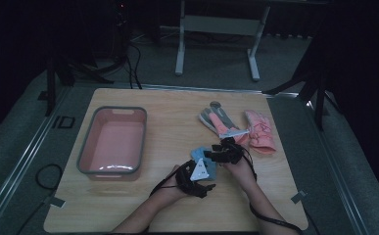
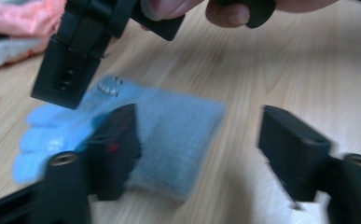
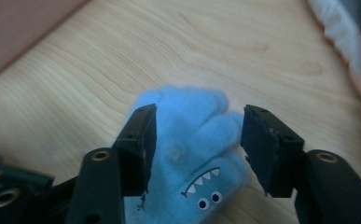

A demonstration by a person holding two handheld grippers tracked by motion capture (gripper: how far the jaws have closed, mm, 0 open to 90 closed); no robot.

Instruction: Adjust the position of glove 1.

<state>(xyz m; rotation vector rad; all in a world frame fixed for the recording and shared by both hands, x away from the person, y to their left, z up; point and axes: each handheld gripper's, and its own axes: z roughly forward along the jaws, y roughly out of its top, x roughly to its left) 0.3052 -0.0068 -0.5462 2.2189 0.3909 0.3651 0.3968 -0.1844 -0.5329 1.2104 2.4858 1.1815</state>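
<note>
Dim lab or studio: black curtains [image 1: 25, 34], floor cables [image 1: 133, 63], stand legs [image 1: 179, 49].

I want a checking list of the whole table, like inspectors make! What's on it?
Surface: pale wooden table, flat, no spills seen.
Job's things: blue glove with a toothy monster face lies flat on the wood, between both grippers.
Clutter: pink tub with grey rim at the left, looks empty; grey and pink glove and pink glove at the far right.
Grippers: left gripper has its jaws apart, one over the glove's cuff end; right gripper has its jaws apart on either side of the glove's fingers, not squeezing.
Cables: black cable trails from the right gripper; another lies off the table's left edge.
Surroundings: dark room, grey floor, a white table frame behind.
</note>
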